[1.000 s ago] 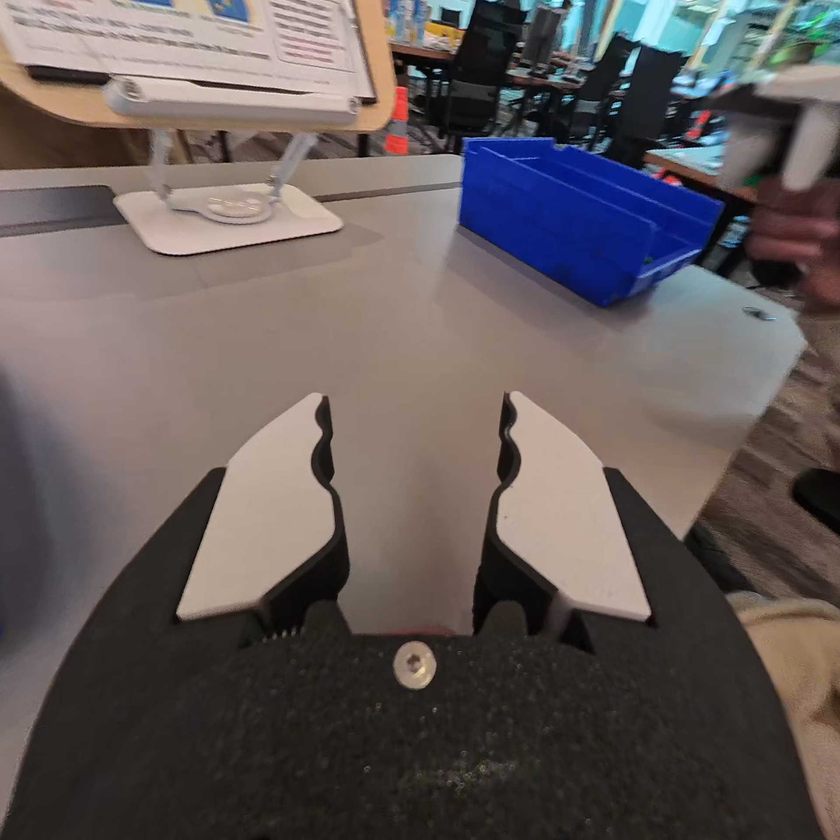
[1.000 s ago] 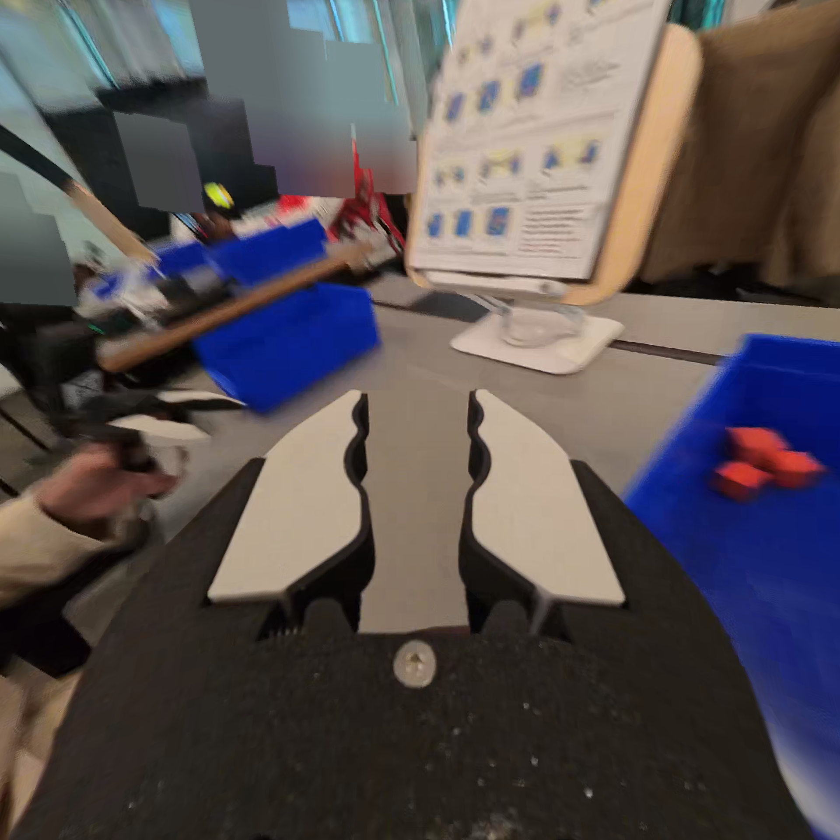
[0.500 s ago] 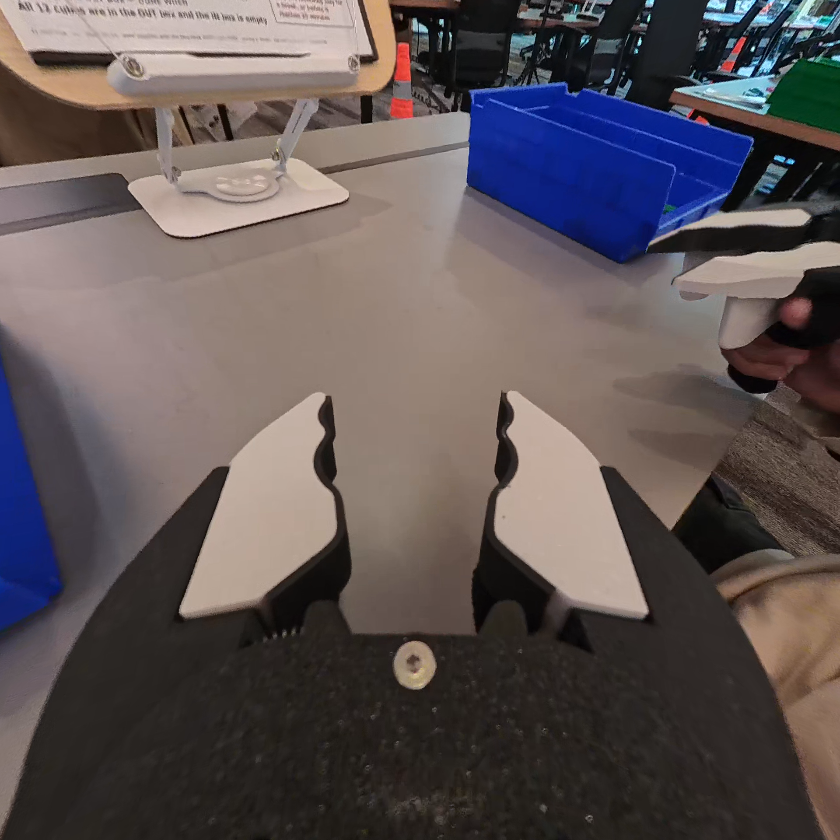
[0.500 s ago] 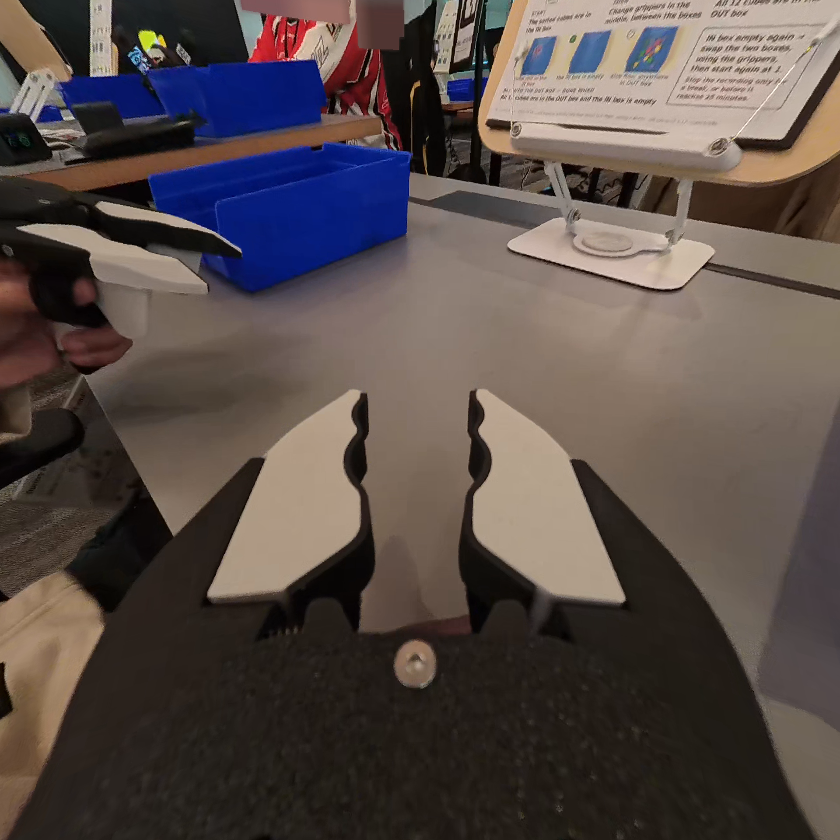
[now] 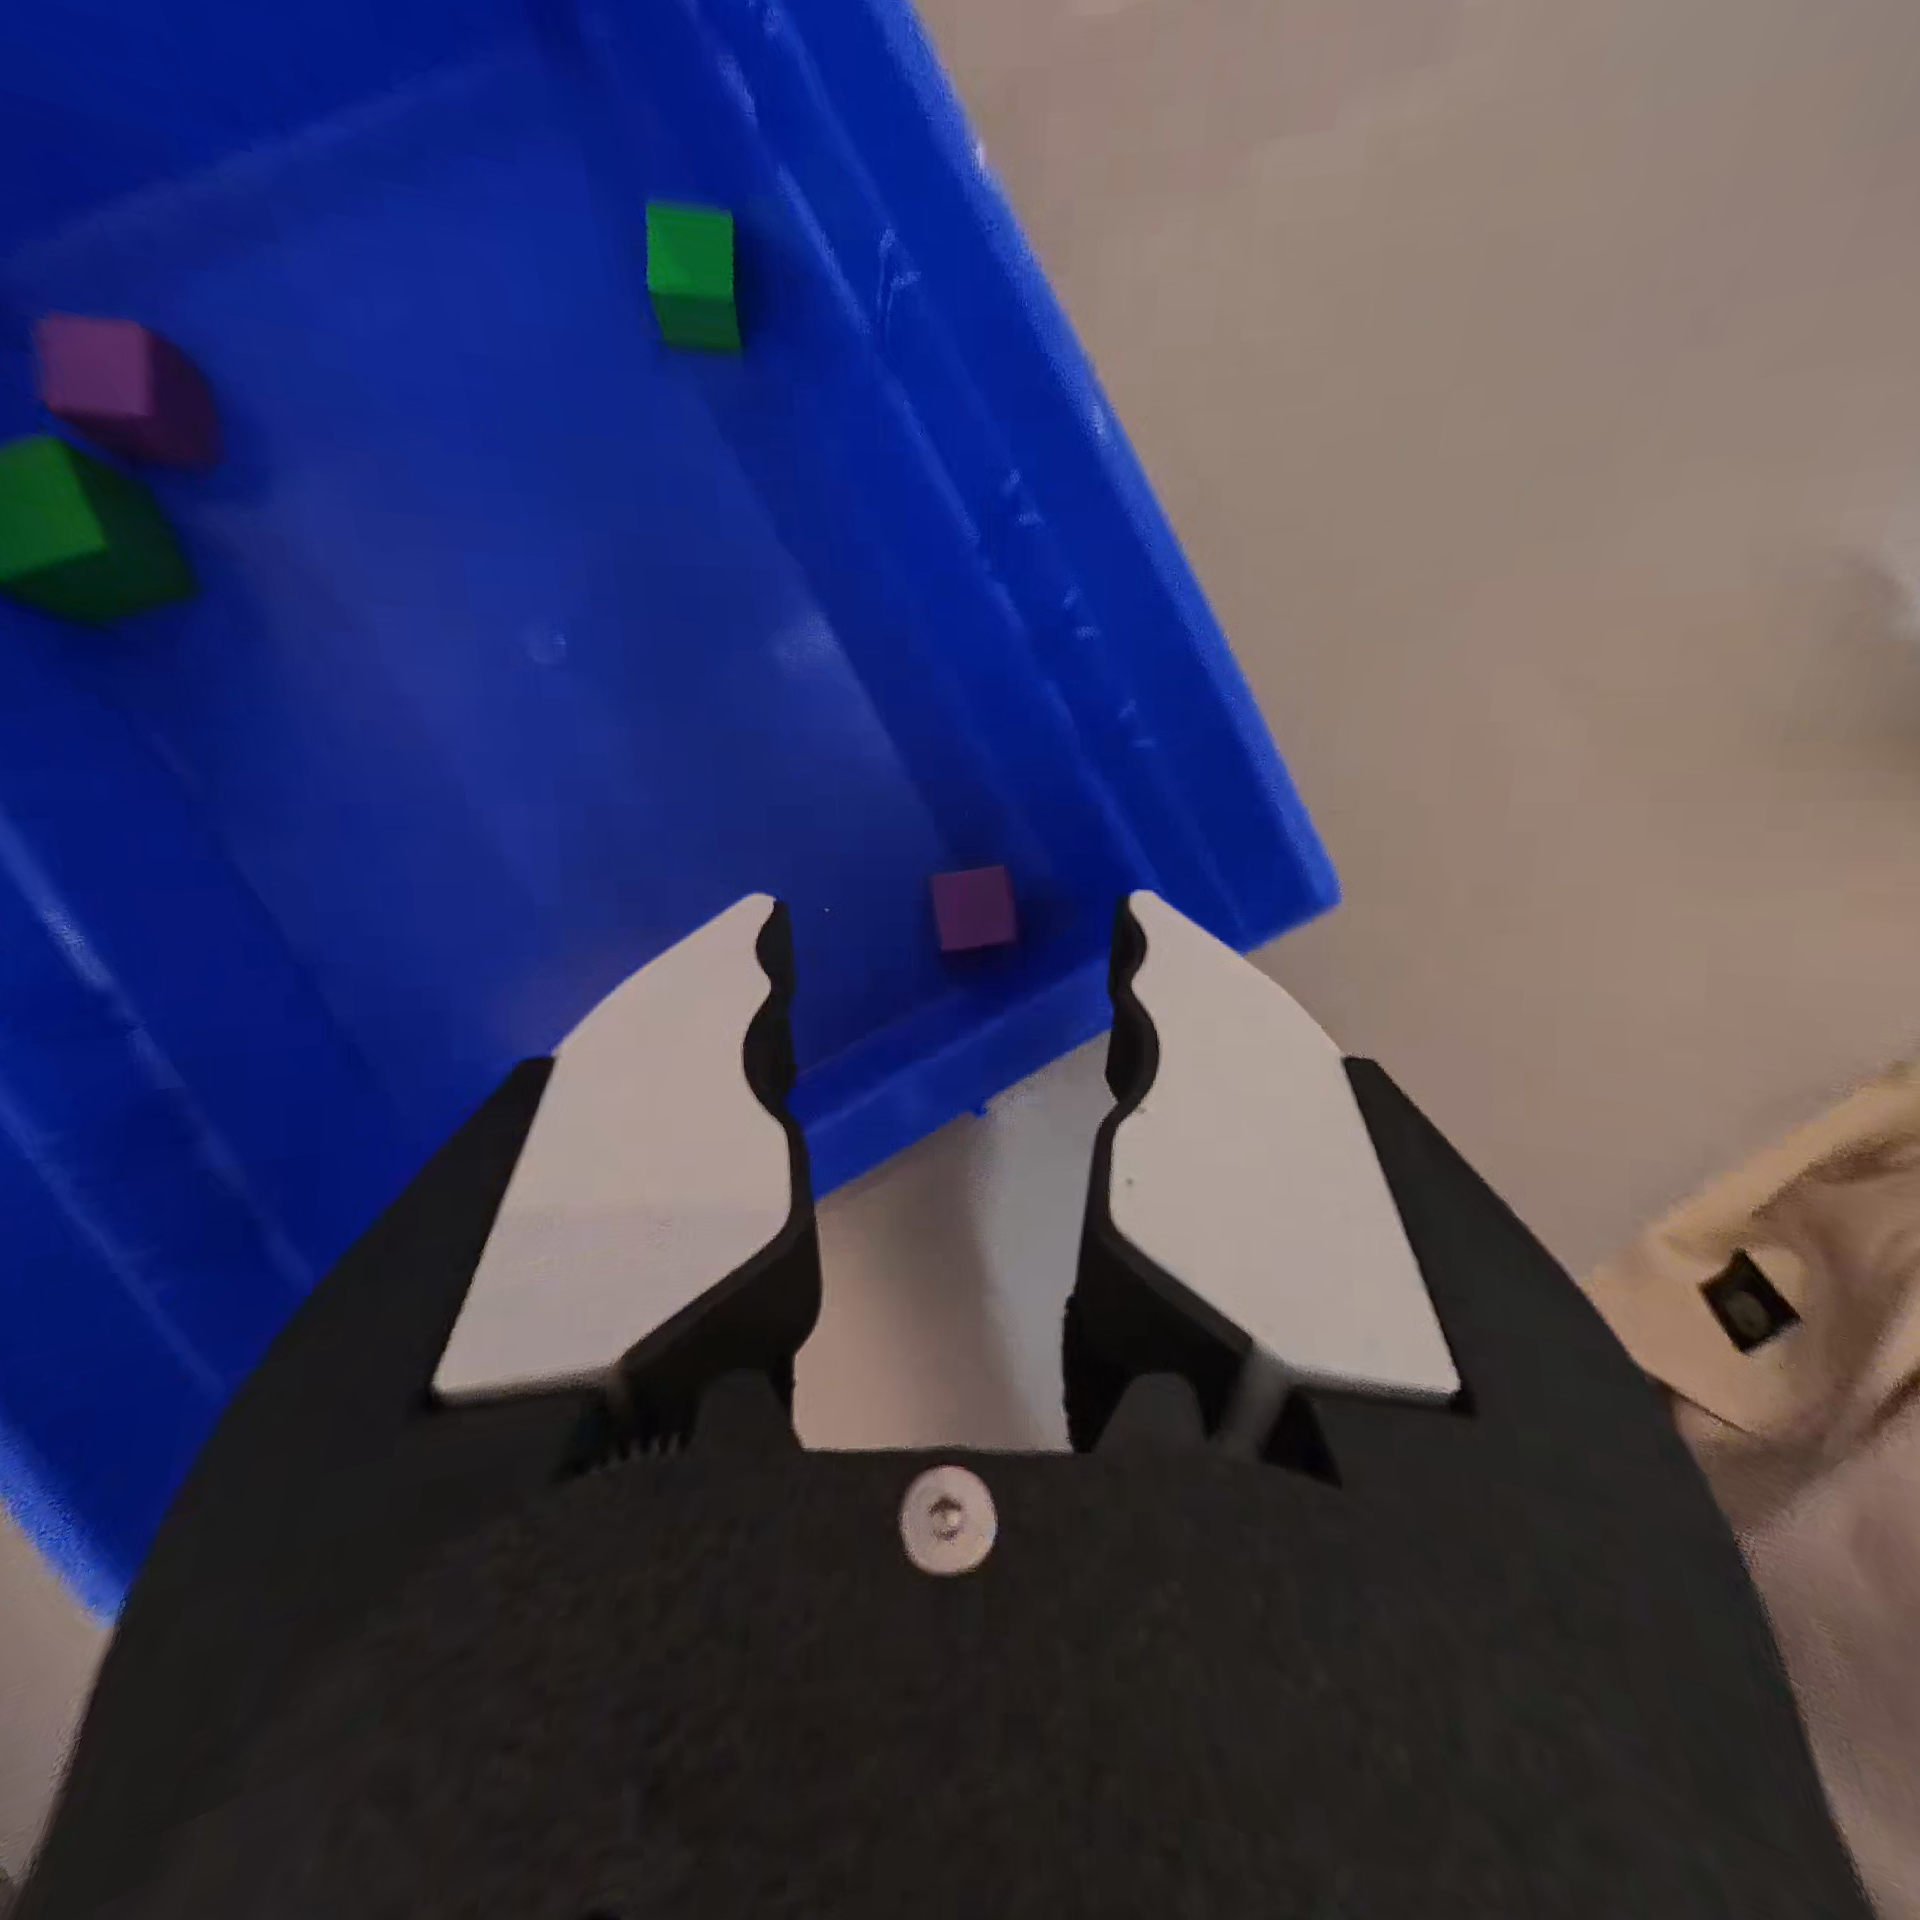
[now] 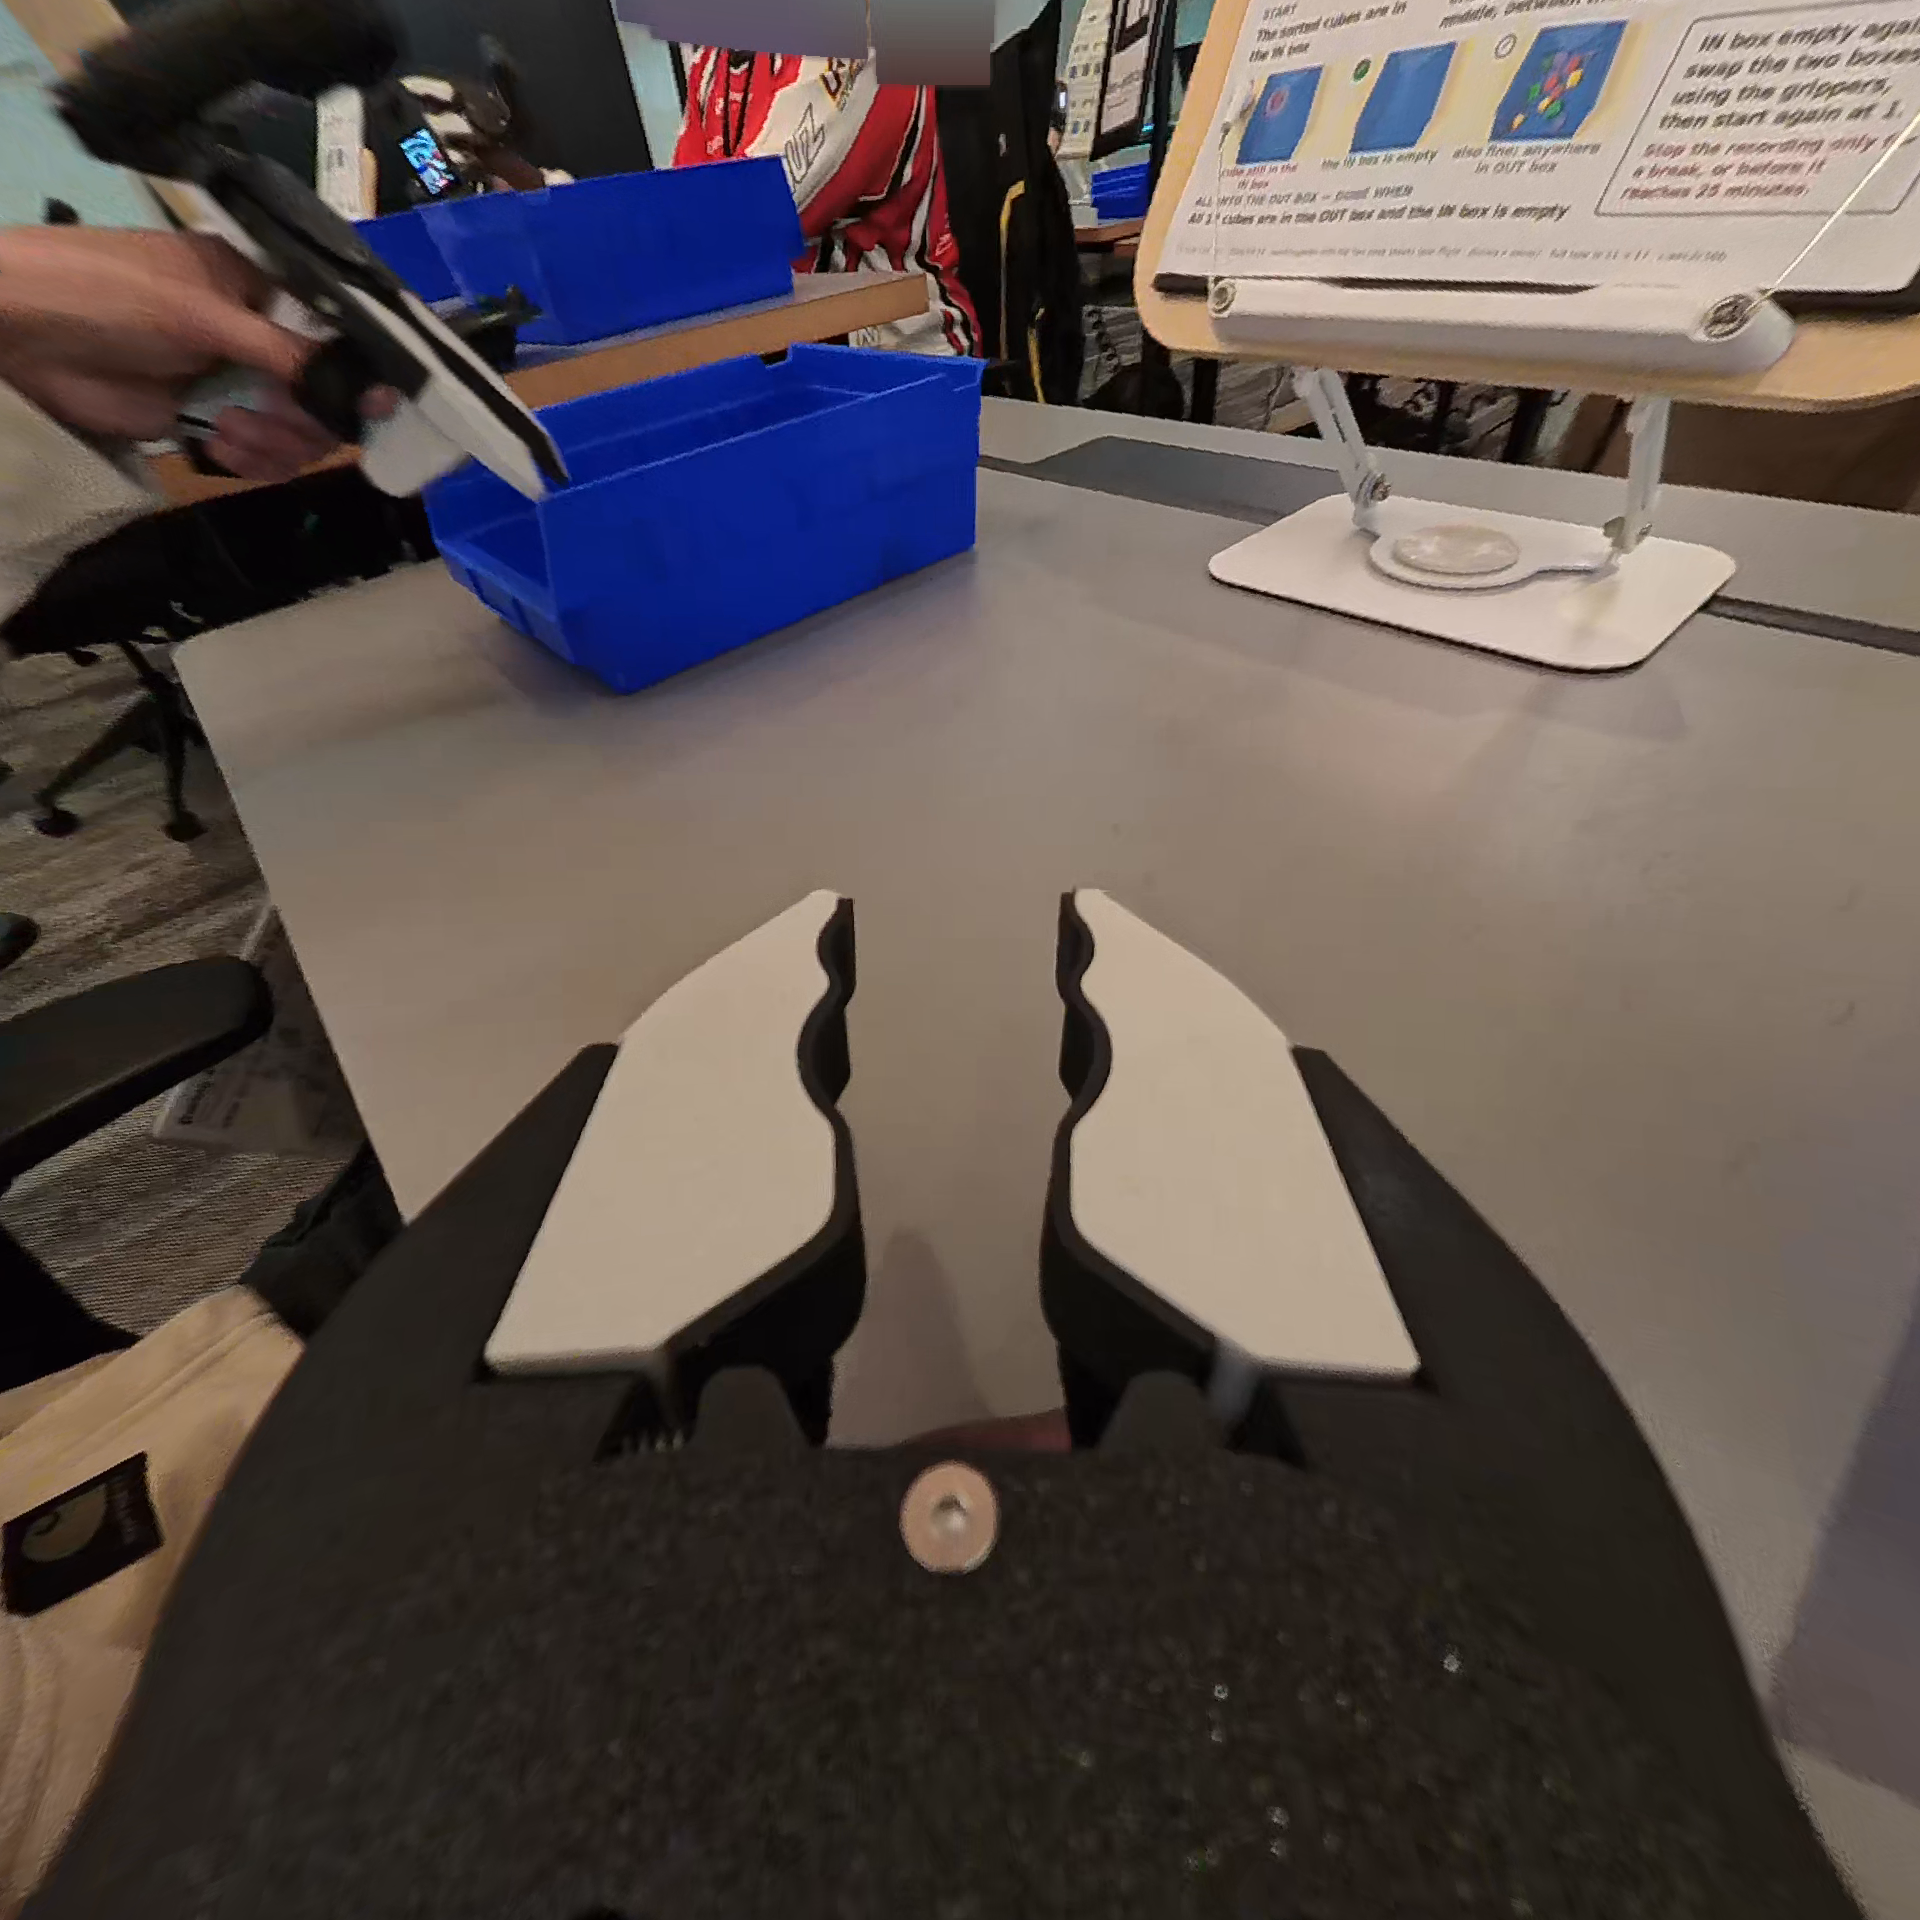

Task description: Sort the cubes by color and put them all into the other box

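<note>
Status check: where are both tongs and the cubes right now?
Left tongs open, empty, over blue box corner, nearest a purple cube. Right tongs open, empty, over bare table. Nothing in the way.

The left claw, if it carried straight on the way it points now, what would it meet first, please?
Most likely the purple cube in the near corner of the blue box, or the box floor beside it. The left claw is open and aimed down into that corner; depth is hard to judge.

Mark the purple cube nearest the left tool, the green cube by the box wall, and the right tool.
purple cube (image 5: pixel 971 909): left wrist view, top face.
green cube (image 5: pixel 690 272): left wrist view, top face.
right tool (image 6: pixel 956 914): right wrist view, midway between open fingertips.
</note>
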Demonstrator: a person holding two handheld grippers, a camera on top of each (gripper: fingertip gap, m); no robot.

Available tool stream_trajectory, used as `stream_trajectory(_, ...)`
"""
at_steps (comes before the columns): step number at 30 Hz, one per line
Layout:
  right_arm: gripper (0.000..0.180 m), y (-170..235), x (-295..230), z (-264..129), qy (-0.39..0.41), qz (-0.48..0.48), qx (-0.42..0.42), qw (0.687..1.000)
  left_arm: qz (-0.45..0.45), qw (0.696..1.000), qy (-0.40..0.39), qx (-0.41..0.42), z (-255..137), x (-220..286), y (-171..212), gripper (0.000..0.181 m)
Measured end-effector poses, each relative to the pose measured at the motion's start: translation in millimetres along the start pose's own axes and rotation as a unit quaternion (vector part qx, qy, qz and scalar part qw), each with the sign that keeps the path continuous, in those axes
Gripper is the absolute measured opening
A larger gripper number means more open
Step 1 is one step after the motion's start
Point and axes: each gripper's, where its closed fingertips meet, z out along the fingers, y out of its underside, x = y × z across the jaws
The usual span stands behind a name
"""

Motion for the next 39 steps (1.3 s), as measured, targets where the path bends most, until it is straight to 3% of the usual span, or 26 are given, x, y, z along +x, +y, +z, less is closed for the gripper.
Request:
stream_trajectory(6, 0.035, -3.0, -9.6, -5.5, -0.028, -0.017, 0.001, 0.999, -0.048, 0.992, 0.037, -0.112, 41.5, -5.3, 5.1, 0.062)
stream_trajectory(14, 0.032, -15.1, -16.0, -22.0, -0.043, -0.075, 0.016, 0.996, -0.067, 0.964, 0.036, -0.255, 56.3, -5.7, 35.1, 0.06)
stream_trajectory(16, 0.032, -14.8, -16.5, -24.1, -0.047, -0.082, 0.015, 0.995, -0.065, 0.955, 0.032, -0.287, 60.3, -4.8, 46.8, 0.056)
stream_trajectory(17, 0.032, -14.3, -16.2, -24.7, -0.049, -0.084, 0.014, 0.995, -0.072, 0.954, 0.043, -0.289, 62.0, -1.3, 46.6, 0.03)
stream_trajectory(18, 0.032, -14.0, -15.5, -25.2, -0.05, -0.084, 0.014, 0.995, -0.077, 0.952, 0.052, -0.29, 63.1, 1.6, 46.2, 0.025)
stream_trajectory(22, 0.032, -12.6, -12.9, -24.9, -0.055, -0.075, 0.009, 0.996, -0.059, 0.955, 0.038, -0.289, 59.2, 0.7, 45.5, 0.022)
stream_trajectory(25, 0.032, -12.5, -12.4, -25.0, -0.054, -0.071, 0.008, 0.996, -0.057, 0.972, 0.02, -0.229, 44.8, -7.6, 31.6, 0.022)
stream_trajectory(28, 0.032, -13.2, -13.3, -25.3, -0.051, -0.071, 0.007, 0.996, -0.041, 0.993, -0.029, -0.105, 18.3, -21.5, 3.7, 0.022)
stream_trajectory(31, 0.032, -13.9, -13.1, -25.4, -0.041, -0.075, 0.007, 0.996, 0.011, 0.995, -0.086, 0.054, -12.7, -18.5, -25.9, 0.022)
stream_trajectory(35, 0.032, -9.3, -9.8, -22.5, -0.022, -0.08, 0.0, 0.997, 0.047, 0.951, -0.182, 0.246, -44.0, 2.0, -39.7, 0.022)
stream_trajectory(39, 0.031, 1.7, -3.6, -20.5, -0.001, -0.062, -0.014, 0.998, 0.032, 0.898, -0.248, 0.361, -55.4, 22.1, -24.7, 0.022)
